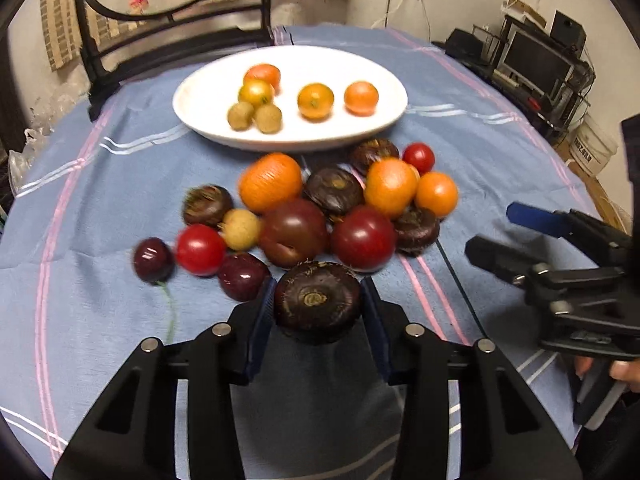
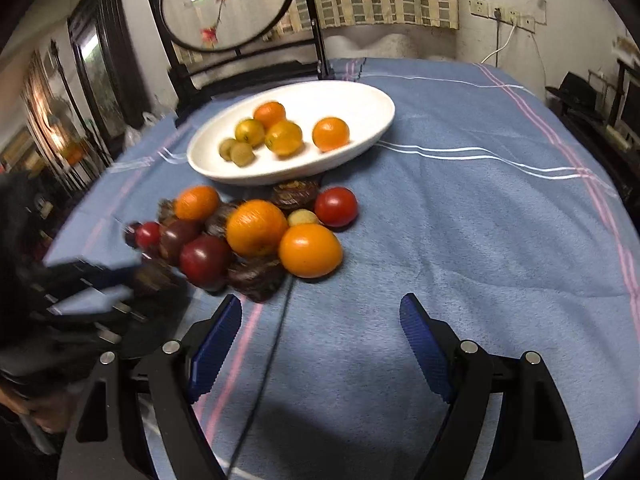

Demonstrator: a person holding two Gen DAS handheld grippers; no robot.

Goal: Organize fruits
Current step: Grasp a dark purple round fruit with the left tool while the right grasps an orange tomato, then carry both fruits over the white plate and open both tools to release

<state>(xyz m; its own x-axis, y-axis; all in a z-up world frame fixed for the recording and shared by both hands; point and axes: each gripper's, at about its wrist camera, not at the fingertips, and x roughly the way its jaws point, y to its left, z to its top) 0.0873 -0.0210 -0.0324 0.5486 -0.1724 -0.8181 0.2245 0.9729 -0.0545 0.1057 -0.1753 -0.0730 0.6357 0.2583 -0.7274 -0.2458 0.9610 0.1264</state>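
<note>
A loose pile of fruit [image 1: 320, 208] lies on the blue cloth: oranges, red and dark tomatoes, dark water chestnuts, cherries and a longan. At the pile's near edge, my left gripper [image 1: 318, 300] is shut on a dark water chestnut [image 1: 318, 304], its pads against both sides. Behind the pile stands a white oval plate [image 1: 384, 120] holding small oranges and two longans. My right gripper [image 2: 320, 320] is open over bare cloth, right of the pile [image 2: 256, 236]; it also shows in the left wrist view as the right gripper [image 1: 500, 232]. The plate [image 2: 372, 120] is beyond it.
A striped blue cloth [image 2: 460, 240] covers the round table. A dark wooden stand with an oval embroidered screen [image 2: 228, 8] rises at the far edge behind the plate. Shelving with a monitor [image 1: 536, 60] stands off the table to the right. A hand [image 1: 624, 368] holds the right gripper.
</note>
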